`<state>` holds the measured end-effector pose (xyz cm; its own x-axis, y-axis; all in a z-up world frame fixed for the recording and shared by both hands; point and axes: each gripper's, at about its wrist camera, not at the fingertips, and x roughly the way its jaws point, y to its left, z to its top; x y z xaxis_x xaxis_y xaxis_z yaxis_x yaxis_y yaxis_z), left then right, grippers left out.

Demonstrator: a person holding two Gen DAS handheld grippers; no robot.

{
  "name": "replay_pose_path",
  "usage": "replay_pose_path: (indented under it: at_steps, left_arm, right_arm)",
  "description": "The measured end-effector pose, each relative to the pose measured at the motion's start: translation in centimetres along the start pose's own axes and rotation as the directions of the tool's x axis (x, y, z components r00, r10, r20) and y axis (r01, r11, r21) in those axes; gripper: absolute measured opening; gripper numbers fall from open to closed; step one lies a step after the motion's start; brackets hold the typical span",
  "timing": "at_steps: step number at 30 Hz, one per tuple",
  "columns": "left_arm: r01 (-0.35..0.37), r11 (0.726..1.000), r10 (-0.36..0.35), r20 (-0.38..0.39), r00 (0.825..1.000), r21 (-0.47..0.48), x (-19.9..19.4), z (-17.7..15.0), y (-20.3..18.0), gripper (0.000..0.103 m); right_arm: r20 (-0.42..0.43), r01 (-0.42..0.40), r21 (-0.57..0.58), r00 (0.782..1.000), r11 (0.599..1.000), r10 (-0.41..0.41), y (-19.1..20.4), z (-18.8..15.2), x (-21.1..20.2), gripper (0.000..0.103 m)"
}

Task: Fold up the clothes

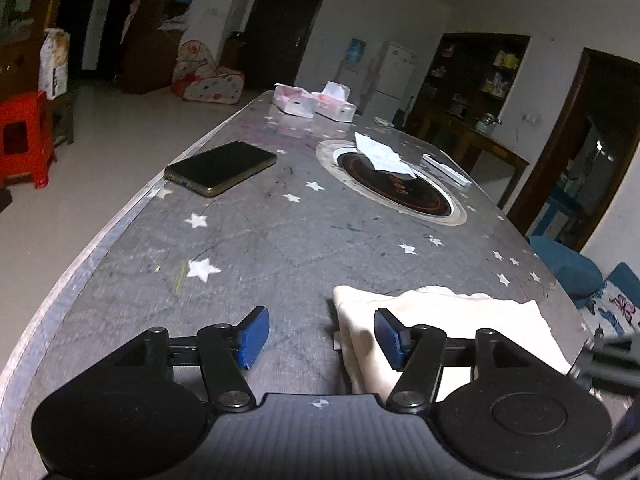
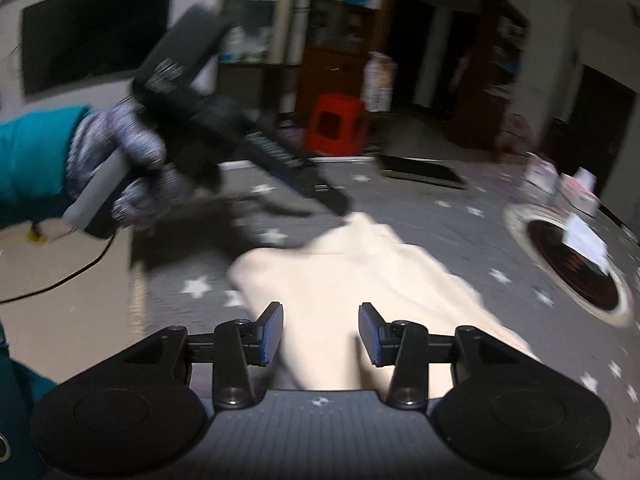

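Note:
A cream cloth lies folded on the grey star-patterned table, near its front right. My left gripper is open and empty; its left edge of the cloth lies between the fingers, with the right finger over the cloth. In the right wrist view the same cloth spreads in front of my right gripper, which is open and empty just above the cloth's near edge. The left gripper, held by a gloved hand, shows there at the cloth's far corner.
A black phone lies near the table's left edge. A round inset hob with a white tissue on it sits mid-table. Tissue packs stand at the far end. A red stool stands on the floor at left.

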<state>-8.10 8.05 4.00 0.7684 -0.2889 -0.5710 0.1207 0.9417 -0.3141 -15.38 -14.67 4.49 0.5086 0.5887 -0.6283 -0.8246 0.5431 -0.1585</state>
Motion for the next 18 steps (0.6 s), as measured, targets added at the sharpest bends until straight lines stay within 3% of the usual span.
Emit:
replay_pose_path:
  at_steps: [8,12,16,18]
  left_arm:
    - [0.018,0.994,-0.020,-0.021,1.000,-0.106,-1.3,-0.8,0.4,0.069]
    - [0.021,0.982,-0.027,-0.028,0.999,-0.186,-1.5,-0.9,0.8,0.070]
    - [0.039,0.963,-0.049,-0.030,0.998,-0.265,-1.5,-0.9,1.2,0.073]
    - [0.054,0.952,-0.065,-0.028,0.997,-0.300,-1.5,-1.0,1.2,0.075]
  right_arm:
    - [-0.010,-0.004,-0.189,1.000,0.982,0.002,4.2,1.1,3.4,0.044]
    - [-0.016,0.024,-0.194,0.999,0.981,-0.028,4.5,1.3,4.9,0.039]
    - [0.002,0.025,-0.105,1.000,0.994,-0.025,3.4,1.6,4.4,0.017]
    - [0.011,0.025,-0.060,1.000,0.998,-0.024,2.9,1.8,4.2,0.014]
